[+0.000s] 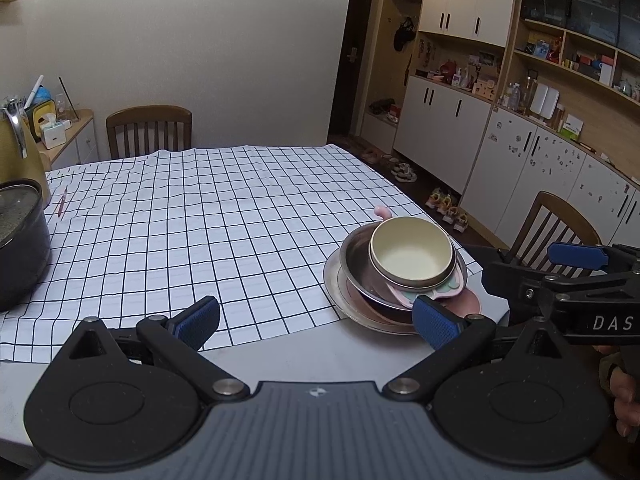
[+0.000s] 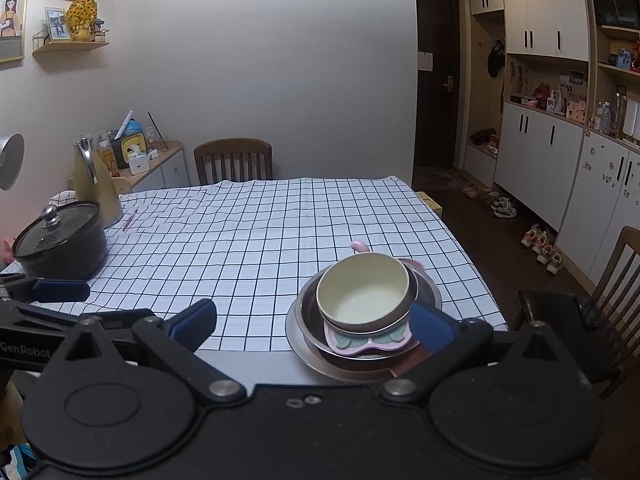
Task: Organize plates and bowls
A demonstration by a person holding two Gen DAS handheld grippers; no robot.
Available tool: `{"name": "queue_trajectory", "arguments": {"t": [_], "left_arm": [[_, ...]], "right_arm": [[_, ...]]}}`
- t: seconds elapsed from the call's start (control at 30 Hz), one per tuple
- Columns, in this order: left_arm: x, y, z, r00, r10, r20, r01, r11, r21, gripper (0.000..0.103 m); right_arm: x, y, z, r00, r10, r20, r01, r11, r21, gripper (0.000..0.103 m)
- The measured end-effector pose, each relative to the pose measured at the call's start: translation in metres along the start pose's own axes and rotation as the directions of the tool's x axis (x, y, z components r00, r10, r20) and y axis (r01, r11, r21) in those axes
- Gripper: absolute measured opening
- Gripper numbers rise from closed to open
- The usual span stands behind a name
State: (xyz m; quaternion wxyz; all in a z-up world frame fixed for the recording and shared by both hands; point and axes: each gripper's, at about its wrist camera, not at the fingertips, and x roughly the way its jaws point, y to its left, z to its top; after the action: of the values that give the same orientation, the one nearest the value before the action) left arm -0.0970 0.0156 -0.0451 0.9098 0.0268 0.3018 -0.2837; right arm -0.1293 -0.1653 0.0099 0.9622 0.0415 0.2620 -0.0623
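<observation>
Both jaws wide, holding nothing. Bowl stack (image 2: pixel 366 308) on tabletop (image 2: pixel 248 356), just past right gripper's (image 2: pixel 312 320) right finger.

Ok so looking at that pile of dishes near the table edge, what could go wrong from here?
1. The cream bowl sits tilted on the pink tray, so a nudge might tip it.
2. The pile rests on a metal plate near the table's edge; a push could slide it off.
3. Both grippers, left gripper and right gripper, are open with nothing held.
</observation>
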Motion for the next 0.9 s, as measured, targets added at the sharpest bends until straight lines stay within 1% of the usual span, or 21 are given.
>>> {"name": "queue_trajectory", "arguments": {"t": [0.5, 0.9], "left_arm": [[-0.0071, -0.0005, -0.0018, 1.0, 0.01, 0.005, -0.01, 1.0, -0.002, 0.103], [-0.0077, -0.001, -0.0007, 1.0, 0.026, 0.001, -0.026, 1.0, 0.0, 0.103]], "right_arm": [[-0.0012, 0.0015, -0.0024, 1.0, -0.003, -0.009, 0.003, 1.0, 0.002, 0.103], [0.0031, 0.0017, -0.0013, 1.0, 0.021, -0.019, -0.021, 1.0, 0.006, 0.103]]}}
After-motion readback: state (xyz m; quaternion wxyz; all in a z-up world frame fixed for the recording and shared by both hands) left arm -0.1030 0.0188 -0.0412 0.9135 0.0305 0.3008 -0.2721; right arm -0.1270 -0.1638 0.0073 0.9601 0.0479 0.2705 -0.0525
